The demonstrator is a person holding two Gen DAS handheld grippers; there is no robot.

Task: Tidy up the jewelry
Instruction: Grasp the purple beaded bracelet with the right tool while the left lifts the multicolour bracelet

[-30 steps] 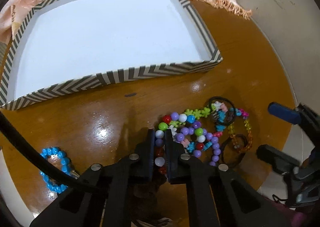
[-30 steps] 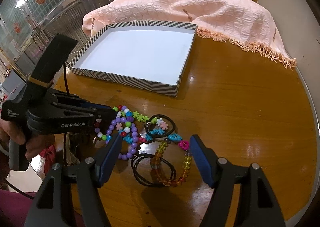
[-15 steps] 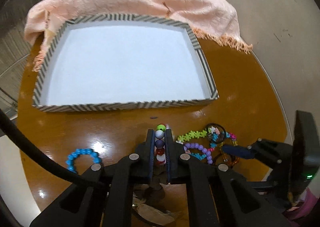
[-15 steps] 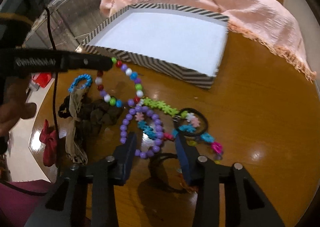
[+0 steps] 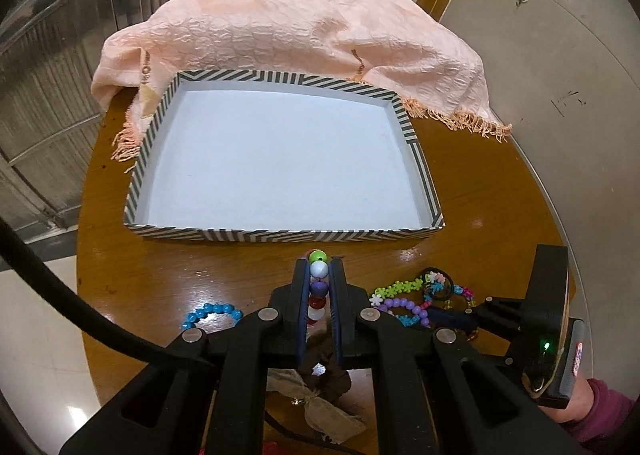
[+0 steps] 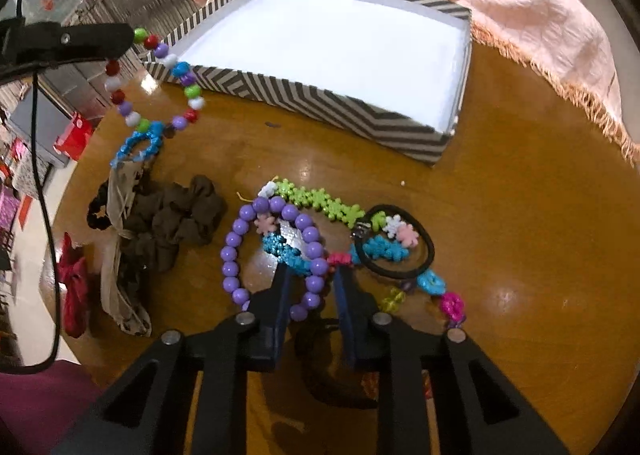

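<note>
**Beads lifted, a second strand between the blades**

The left gripper (image 5: 319, 273) is pinched tight on a multicoloured bead bracelet (image 6: 160, 83), glossy round beads in green, white, purple and red stacked in the narrow slot between its black fingers at lower centre of its own view. Only the right wrist view shows the rest of that strand: at upper left it hangs as a loose loop off the gripper tip, clear of the glossy brown wooden table (image 6: 520, 235).

The right gripper (image 6: 312, 287) has its blue-padded fingers part-way apart, straddling one side of a purple bead bracelet (image 6: 236, 243) lying at lower centre; whether the pads touch the beads I cannot tell. Tangled against it are a lime-green flower-link chain (image 6: 320, 203), a glittery blue flower chain (image 6: 284, 253) and a thin black hair tie (image 6: 424, 255).

The striped shallow box (image 5: 288, 234), stiff card with a plain white floor, sits mid-frame in the left view, with a crinkled peach fringed cloth (image 5: 288, 27) heaped behind it. A small blue bead bracelet (image 5: 210, 313) lies at lower left there. The right view alone fully shows a rumpled dark brown scrunchie (image 6: 176, 223) and a red fabric piece (image 6: 74, 295) at the left table edge.
</note>
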